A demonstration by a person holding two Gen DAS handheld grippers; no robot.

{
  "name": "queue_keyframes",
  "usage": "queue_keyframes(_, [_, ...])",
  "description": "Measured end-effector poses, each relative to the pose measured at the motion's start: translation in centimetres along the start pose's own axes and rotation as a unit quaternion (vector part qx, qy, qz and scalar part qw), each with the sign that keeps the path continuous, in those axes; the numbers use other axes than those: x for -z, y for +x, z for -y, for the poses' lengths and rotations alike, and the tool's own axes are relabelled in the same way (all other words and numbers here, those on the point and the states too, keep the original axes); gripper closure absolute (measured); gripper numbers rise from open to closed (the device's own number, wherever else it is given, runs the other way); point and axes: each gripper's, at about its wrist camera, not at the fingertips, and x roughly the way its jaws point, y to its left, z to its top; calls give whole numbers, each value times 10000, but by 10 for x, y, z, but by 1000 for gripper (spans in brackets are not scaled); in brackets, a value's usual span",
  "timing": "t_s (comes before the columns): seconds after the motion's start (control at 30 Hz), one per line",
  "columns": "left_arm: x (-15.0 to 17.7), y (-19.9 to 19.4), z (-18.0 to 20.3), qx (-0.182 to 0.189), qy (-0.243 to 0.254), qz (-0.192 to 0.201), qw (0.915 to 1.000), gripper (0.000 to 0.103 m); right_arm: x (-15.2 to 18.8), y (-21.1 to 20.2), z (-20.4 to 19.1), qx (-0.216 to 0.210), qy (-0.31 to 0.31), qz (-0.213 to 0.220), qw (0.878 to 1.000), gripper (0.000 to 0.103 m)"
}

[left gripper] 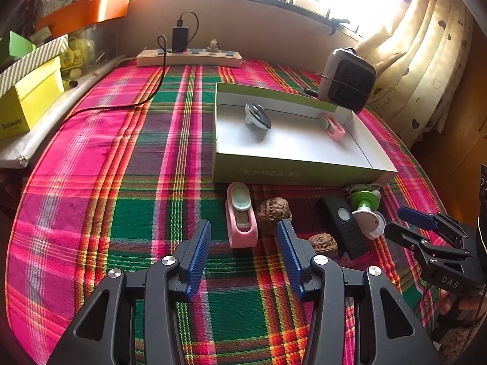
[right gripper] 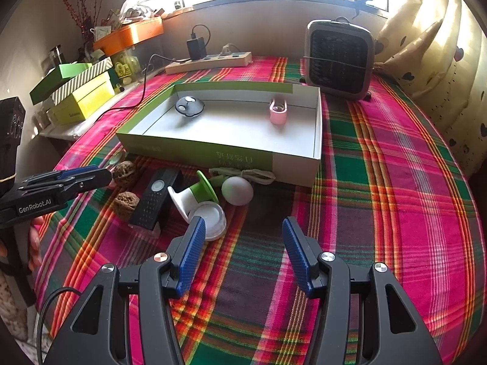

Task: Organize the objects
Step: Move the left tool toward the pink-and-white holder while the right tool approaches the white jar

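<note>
Left gripper (left gripper: 243,240) released, blue ribbed pads apart, empty, low over the pink-and-green plaid tablecloth (left gripper: 127,188), aimed at a pink plastic clip-shaped holder (left gripper: 241,216) lying just beside a wrinkled brown walnut (left gripper: 273,214). Right gripper (right gripper: 243,237) also spread wide, empty, its left pad close to a white round cap (right gripper: 210,217). Nearby: 2nd walnut (right gripper: 126,203), black rectangular remote (right gripper: 153,200), white ball (right gripper: 237,190). Behind them, shallow green-sided cardboard tray (right gripper: 219,155) holding 1 grey round disc (right gripper: 189,106) and 1 pink holder (right gripper: 278,111), well apart.
</note>
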Motion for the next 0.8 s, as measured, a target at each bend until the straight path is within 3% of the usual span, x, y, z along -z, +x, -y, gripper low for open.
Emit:
queue_keyframes(0.27, [-1,6,-5,-39,-26,-52,10000,59,-1,9,-10,-103,-204,-103,9997,49])
queue_keyframes(0.8, [-9,20,-6,-216,120,-121,9996,59,-7,24,-14,133,-368,-305,9988,49])
